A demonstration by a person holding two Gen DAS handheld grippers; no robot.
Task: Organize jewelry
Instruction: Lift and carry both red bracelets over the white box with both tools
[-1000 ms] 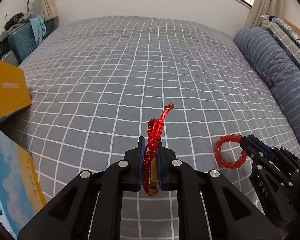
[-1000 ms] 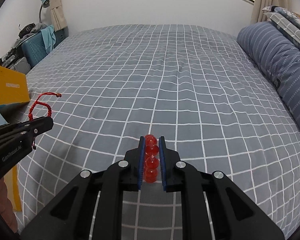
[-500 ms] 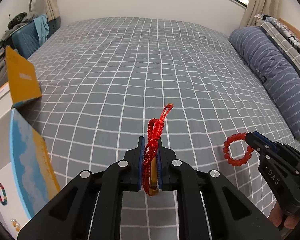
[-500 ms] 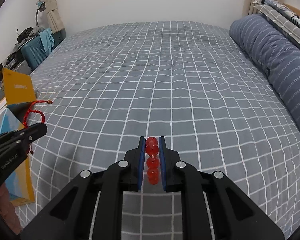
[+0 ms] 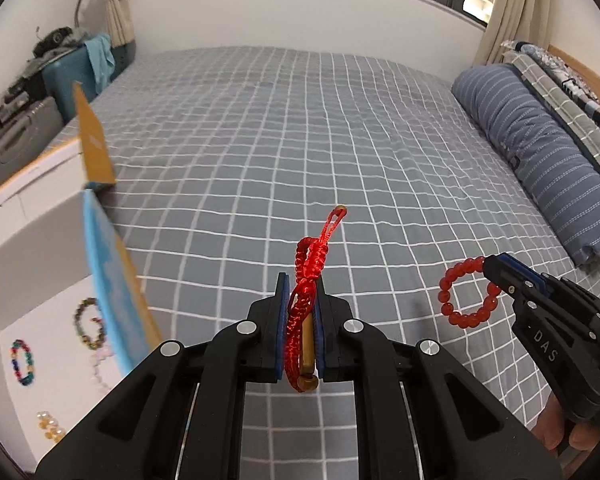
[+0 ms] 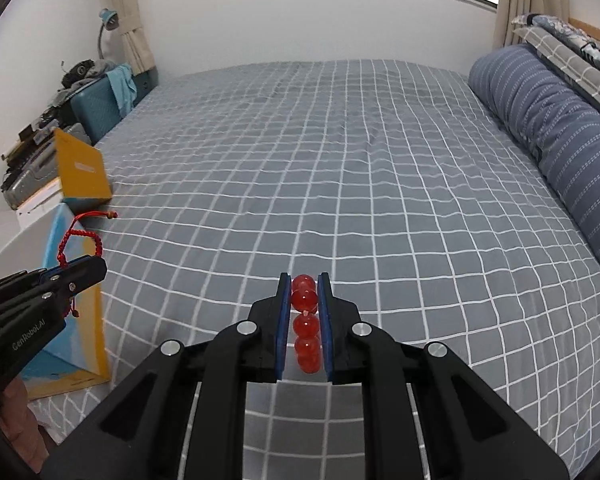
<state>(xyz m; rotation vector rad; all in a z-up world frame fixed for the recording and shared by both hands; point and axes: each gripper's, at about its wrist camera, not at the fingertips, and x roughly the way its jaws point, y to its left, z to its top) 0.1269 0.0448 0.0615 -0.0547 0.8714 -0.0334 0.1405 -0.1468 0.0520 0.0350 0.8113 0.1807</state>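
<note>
**Kid:** What's closest to you?

**Me:** My L gripper (image 5: 300, 320). It's pinching the red cord bracelet (image 5: 308, 280) tight btwn the blue pads (image 5: 283, 328). The cord sticks up past the tips and its gold bead hangs at the bottom. My R gripper (image 6: 305, 320) is squeezed on the red bead bracelet (image 6: 306, 336); from the L cam the ring of beads hangs off its tip, up in the air over the bed.

**Kid:** Anything in the way?

**Me:** On my L side, right by the L gripper, the box w/ the white inside (image 5: 40, 320). It's got a dark bead bracelet (image 5: 88, 324), a rainbow one (image 5: 22, 362) and some yellow beads (image 5: 50, 432) in it. Its blue-and-yellow flap (image 5: 112, 292) stands up btwn the gripper and the box floor. A bit back, a yellow flap (image 5: 94, 140) stands up too.

**Kid:** And farther?

**Me:** Grey checked bed sheet (image 6: 340, 160), then the striped blue pillow (image 6: 552, 128) on the R. A teal suitcase (image 6: 94, 110) far L, by the wall.

**Kid:** How're you holding them?

**Me:** Both point fwd over the bed, side by side, well apart. My R hand (image 5: 556, 428) shows low on the handle.
</note>
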